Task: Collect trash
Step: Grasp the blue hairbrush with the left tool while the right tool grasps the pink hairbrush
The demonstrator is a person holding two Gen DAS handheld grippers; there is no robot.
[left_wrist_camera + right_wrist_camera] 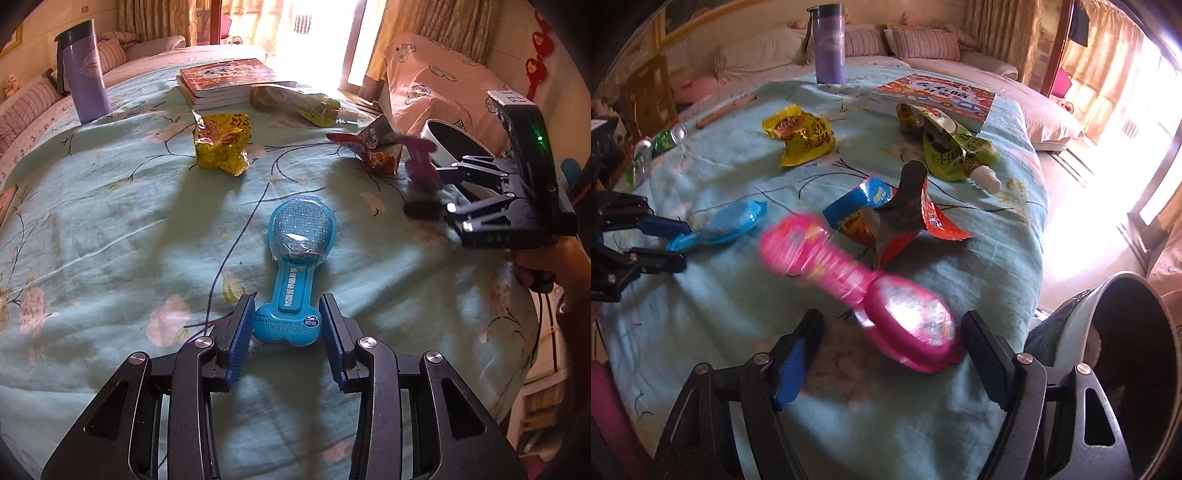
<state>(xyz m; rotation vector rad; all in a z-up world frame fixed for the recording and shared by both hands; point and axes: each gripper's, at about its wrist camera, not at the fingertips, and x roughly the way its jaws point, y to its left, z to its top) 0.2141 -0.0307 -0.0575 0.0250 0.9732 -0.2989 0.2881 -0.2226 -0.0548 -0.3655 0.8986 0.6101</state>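
A blue bone-shaped plastic package [301, 236] lies on the teal floral tablecloth [110, 240]. My left gripper [286, 306] is shut on its near end, a blue pad against each side. The right wrist view shows the same grip from the side, with the left gripper [683, 245] at the far left. A pink package [849, 273] of the same shape, blurred, lies between the fingers of my right gripper [892, 321]. The right pad is at its edge and the left pad stands well clear, so this gripper is open. The right gripper [421, 190] is also at the right of the left wrist view.
A white bin [1075, 321] stands just off the table's right edge. Farther back lie a yellow wrapper [801, 136], a green pouch [945, 155] and a torn red-and-blue wrapper [886, 221]. Books [225, 77] and a purple tumbler [86, 74] stand at the back, with cans [646, 151] at the left.
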